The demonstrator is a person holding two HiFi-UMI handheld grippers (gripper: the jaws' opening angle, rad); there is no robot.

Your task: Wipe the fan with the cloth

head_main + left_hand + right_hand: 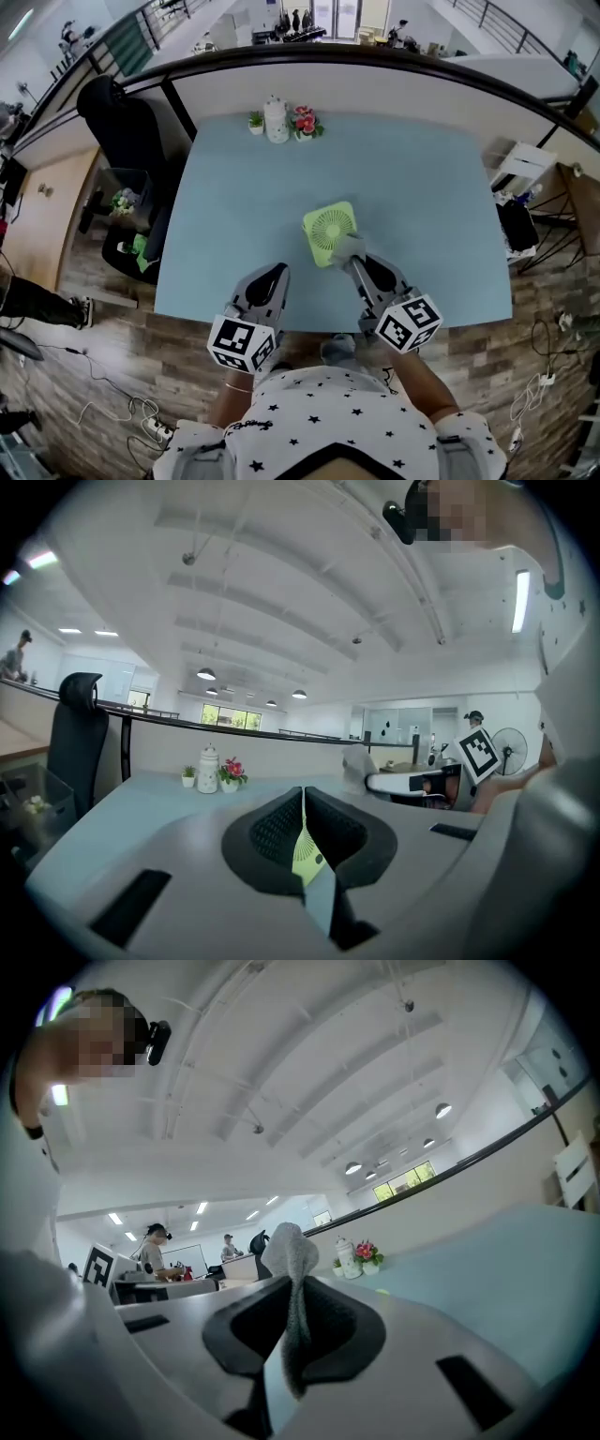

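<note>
At the near edge of the pale blue desk, a star-printed shirt is seen at the bottom of the head view, and both tools are held out over the desk top, each carrying a marker cube.

The left tool is positioned to the left of the fan and apart from it. In the left gripper view its jaws are shown brought together with nothing clamped. Only a thin slit is left, through which a sliver of the green fan is visible beyond.

The right tool is closed on a grey cloth. In the right gripper view the cloth is pinched between the two jaws and bunched above them. In the head view the cloth is laid against the near right corner of the fan.

The fan, a small square light-green unit with a round grille, is placed flat on the middle of the desk.

Along the far desk edge, a white jar is flanked by a small potted plant on its left and red flowers on its right. A black chair is seen beyond the far left corner of the desk.
</note>
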